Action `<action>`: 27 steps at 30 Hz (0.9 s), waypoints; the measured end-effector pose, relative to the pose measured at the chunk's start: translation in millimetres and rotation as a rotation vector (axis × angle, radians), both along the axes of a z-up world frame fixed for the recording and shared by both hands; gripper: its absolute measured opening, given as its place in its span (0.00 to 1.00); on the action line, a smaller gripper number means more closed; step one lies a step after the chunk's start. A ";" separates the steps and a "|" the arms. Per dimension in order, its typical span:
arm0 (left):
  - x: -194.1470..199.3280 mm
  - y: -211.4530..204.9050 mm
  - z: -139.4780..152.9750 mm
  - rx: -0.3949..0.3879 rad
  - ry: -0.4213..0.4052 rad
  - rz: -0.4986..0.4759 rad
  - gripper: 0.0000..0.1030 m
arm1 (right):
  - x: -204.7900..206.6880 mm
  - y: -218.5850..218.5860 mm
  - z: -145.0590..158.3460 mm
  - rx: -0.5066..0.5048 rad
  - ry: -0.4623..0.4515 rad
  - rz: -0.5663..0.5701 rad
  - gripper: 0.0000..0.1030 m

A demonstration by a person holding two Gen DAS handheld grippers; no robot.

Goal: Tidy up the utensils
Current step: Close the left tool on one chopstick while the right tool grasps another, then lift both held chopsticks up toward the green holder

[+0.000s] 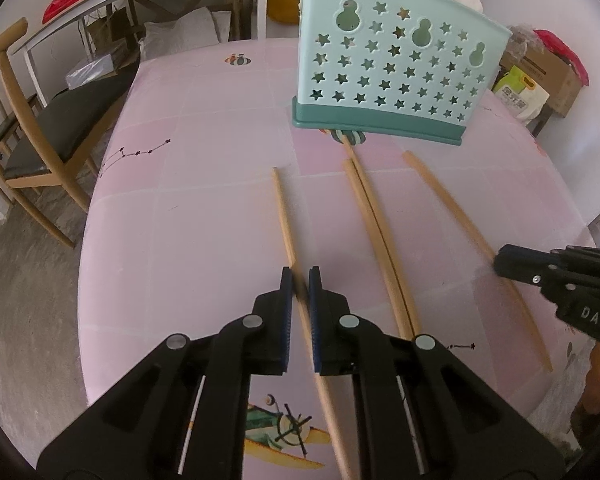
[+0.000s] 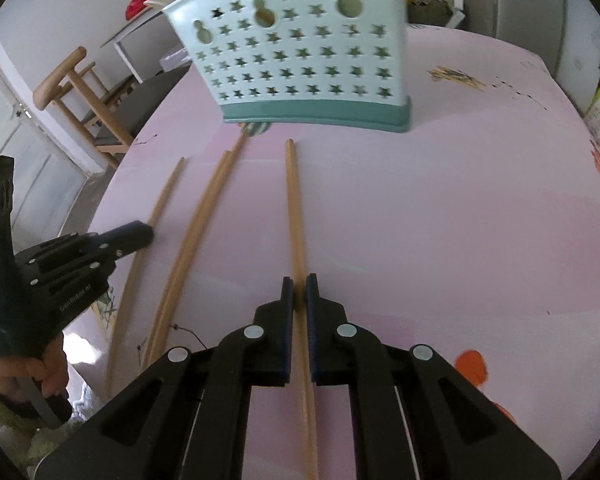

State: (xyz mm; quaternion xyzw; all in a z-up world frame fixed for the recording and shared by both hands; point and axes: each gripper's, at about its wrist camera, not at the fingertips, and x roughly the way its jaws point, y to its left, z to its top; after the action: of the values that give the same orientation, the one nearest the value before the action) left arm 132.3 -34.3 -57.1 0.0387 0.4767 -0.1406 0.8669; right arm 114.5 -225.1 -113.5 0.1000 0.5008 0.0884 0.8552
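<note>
left gripper (image 1: 300,280) clamps leftmost chopstick (image 1: 281,208) | right gripper (image 2: 299,286) clamps rightmost chopstick (image 2: 293,200)

"DAS" on right tongs (image 1: 496,262) body, faint lettering on left tongs (image 2: 150,236)

Counter (image 1: 204,208): I see a pink cloth with cartoon prints covering it, filling mid-frame.
Holder (image 1: 384,80): mint, star-punched, standing at upper centre.
Chopsticks: four lying lengthwise below it, a touching pair (image 1: 376,220) between two singles (image 1: 282,208) (image 1: 452,204).
</note>
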 end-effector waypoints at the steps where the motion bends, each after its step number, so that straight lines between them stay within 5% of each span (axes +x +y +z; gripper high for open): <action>1: -0.5 1.4 0.3 0.004 0.007 -0.003 0.06 | -1.6 -2.2 0.0 0.003 0.004 -0.001 0.06; 11: -8.2 1.9 1.5 0.014 0.045 -0.012 0.06 | -3.9 3.7 4.2 -0.008 0.017 0.055 0.08; 15: -3.4 -1.0 2.0 0.022 0.055 -0.024 0.07 | 4.8 12.8 3.4 -0.050 0.008 0.076 0.19; 27: 17.5 -4.1 3.9 0.052 0.070 -0.034 0.07 | 39.5 24.5 3.1 -0.111 -0.008 0.112 0.19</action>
State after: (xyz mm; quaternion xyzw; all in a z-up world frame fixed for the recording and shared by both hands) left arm 149.8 -38.3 -53.3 0.0646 0.5094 -0.1442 0.8459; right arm 154.0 -200.5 -110.4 0.0237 0.5063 0.1086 0.8552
